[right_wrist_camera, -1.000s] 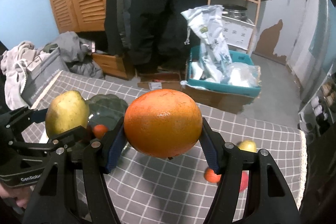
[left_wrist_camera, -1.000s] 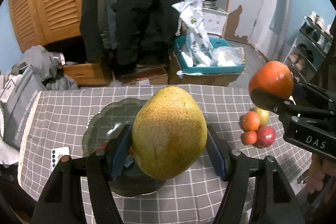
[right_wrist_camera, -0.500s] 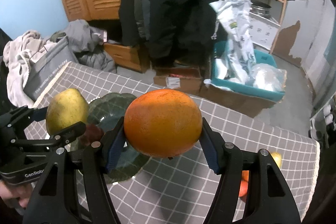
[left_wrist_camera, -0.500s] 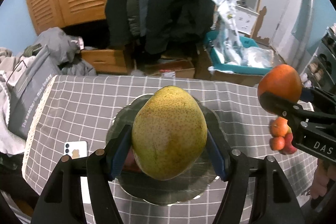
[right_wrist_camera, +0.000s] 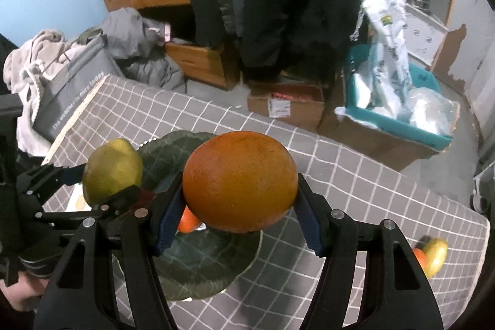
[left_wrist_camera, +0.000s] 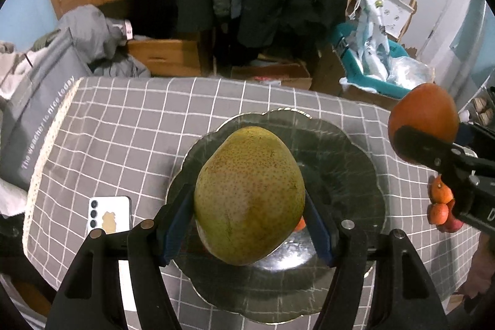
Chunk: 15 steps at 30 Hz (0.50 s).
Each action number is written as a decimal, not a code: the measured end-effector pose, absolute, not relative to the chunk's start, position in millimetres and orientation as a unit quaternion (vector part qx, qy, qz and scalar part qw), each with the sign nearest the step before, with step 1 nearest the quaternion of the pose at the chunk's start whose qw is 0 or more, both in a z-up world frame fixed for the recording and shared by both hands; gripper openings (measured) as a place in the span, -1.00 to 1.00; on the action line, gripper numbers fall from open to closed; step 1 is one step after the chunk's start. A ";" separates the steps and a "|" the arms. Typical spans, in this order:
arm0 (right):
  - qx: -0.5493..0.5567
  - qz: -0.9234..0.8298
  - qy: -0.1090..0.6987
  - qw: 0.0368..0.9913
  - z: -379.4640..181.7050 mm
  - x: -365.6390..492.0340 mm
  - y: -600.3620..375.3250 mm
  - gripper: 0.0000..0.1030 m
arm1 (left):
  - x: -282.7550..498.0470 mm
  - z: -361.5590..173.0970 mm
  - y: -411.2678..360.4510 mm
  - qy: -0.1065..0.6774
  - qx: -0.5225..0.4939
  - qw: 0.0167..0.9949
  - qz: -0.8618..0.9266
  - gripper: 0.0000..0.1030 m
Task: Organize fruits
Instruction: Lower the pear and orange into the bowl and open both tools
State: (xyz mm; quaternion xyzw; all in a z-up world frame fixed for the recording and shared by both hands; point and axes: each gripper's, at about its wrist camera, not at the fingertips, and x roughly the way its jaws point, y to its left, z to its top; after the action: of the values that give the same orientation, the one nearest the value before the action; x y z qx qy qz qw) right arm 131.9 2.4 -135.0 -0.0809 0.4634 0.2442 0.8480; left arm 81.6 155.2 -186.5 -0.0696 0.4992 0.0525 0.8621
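Note:
My left gripper (left_wrist_camera: 249, 225) is shut on a big yellow-green pear (left_wrist_camera: 249, 194) and holds it above the dark glass plate (left_wrist_camera: 340, 163). My right gripper (right_wrist_camera: 239, 215) is shut on a large orange (right_wrist_camera: 239, 180) and holds it over the plate's right part (right_wrist_camera: 204, 262). The pear also shows in the right wrist view (right_wrist_camera: 113, 170), and the orange in the left wrist view (left_wrist_camera: 422, 119). A small orange fruit (right_wrist_camera: 188, 221) lies on the plate, partly hidden.
Several small fruits (left_wrist_camera: 441, 206) lie on the grey checked tablecloth (left_wrist_camera: 123, 126) to the right of the plate. A white phone (left_wrist_camera: 108, 214) lies left of the plate. Beyond the table's far edge are boxes, a grey bag and hanging coats.
Both grippers have moved left over the table with their fruit. The pear now hangs over the plate's middle and the orange has come over the plate's right side.

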 end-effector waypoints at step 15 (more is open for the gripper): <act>-0.087 0.252 0.491 0.830 -163.3 146.2 18.3 0.29 | 95.9 -211.1 157.3 0.522 -0.069 0.849 0.052 0.36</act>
State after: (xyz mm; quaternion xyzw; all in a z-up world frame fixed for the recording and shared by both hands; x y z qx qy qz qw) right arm 146.2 18.3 -163.3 -0.0867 0.4906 0.2523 0.8296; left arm 95.9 157.3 -211.1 -0.0685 0.5220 0.0521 0.8486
